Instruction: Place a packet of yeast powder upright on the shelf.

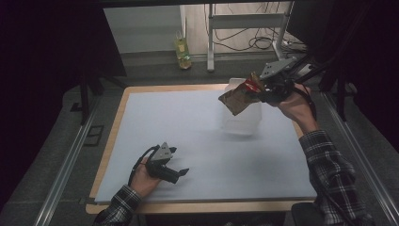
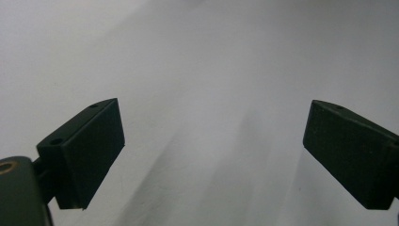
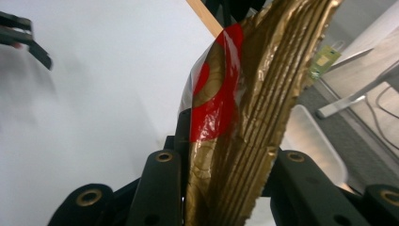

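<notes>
Dim room w/ a white-covered tabletop (image 1: 197, 141), wood edge showing round it; a bottle (image 1: 182, 52) and cables sit on the floor beyond. Far right of the sheet stands a clear plastic bin (image 1: 242, 120), open top up.

Right gripper (image 1: 270, 89) is up in the air over the bin's far right side, fingers (image 3: 162, 188) clamped on one end of a gold snack bag (image 1: 237, 98) w/ a red patch. In the high view the bag's long axis runs from the fingers out to the left and slightly down, so its free end hangs above the bin's opening. Bag is clear of the bin, not touching it as far as I can tell. In the right gripper view the crinkled bag (image 3: 244, 103) rises straight up between the fingers.

Left gripper (image 1: 176, 167) rests low near the front left, well apart from bag and bin, fingers (image 2: 84, 155) spread wide, nothing between them, just bare sheet.

Judgement: right hand is the one placed for the drop; the move turns on getting the bag's free end pointing down into the bin before letting go.
</notes>
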Demonstrator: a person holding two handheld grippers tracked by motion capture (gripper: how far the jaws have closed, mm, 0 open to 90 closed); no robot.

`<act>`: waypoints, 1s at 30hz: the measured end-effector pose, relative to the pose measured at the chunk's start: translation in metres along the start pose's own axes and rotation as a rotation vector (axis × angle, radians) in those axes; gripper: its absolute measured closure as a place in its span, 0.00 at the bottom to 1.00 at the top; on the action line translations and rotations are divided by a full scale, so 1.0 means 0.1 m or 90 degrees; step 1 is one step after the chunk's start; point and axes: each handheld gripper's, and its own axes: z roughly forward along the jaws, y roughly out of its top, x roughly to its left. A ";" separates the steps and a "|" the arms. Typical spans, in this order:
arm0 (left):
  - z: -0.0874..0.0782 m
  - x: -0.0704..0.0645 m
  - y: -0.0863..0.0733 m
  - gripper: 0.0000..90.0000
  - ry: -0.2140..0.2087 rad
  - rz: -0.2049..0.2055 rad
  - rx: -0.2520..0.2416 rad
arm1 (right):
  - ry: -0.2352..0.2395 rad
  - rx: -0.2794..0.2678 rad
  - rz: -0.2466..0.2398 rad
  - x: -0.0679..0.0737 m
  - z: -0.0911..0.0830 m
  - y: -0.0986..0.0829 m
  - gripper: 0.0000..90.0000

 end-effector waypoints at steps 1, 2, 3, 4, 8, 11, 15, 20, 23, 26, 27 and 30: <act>0.00 0.00 0.00 0.07 0.000 -0.002 -0.001 | -0.004 0.010 -0.009 -0.05 0.00 0.00 0.79; 0.00 0.00 0.00 0.07 0.000 -0.002 -0.001 | -0.004 0.010 -0.009 -0.05 0.00 0.00 0.79; 0.00 0.00 0.00 0.07 0.000 -0.001 -0.001 | -0.009 0.021 -0.020 -0.09 0.00 0.01 0.80; 0.00 0.00 0.00 0.07 -0.001 -0.002 -0.001 | -0.010 0.026 -0.023 -0.11 0.00 0.01 0.80; 0.00 0.00 0.00 0.07 -0.002 -0.002 0.000 | -0.014 0.041 -0.039 -0.16 0.02 0.01 0.80; 0.00 0.01 0.00 0.07 -0.003 -0.003 0.002 | -0.010 0.054 -0.059 -0.20 0.05 0.00 0.80; 0.00 0.01 -0.01 0.07 -0.004 -0.005 0.003 | 0.004 0.073 -0.083 -0.24 0.09 -0.02 0.80; 0.00 0.01 -0.01 0.07 -0.006 -0.006 0.005 | 0.026 0.091 -0.113 -0.26 0.16 -0.03 0.80; 0.00 0.01 -0.01 0.07 -0.007 -0.007 0.007 | 0.040 0.109 -0.131 -0.28 0.22 -0.05 0.80; 0.00 0.01 -0.01 0.07 -0.007 -0.009 0.007 | 0.041 0.120 -0.138 -0.28 0.25 -0.06 0.80; 0.00 0.02 -0.01 0.07 -0.007 -0.010 0.007 | 0.048 0.131 -0.144 -0.29 0.27 -0.06 0.80; 0.00 0.02 -0.01 0.07 -0.007 -0.011 0.008 | 0.058 0.146 -0.158 -0.31 0.32 -0.07 0.80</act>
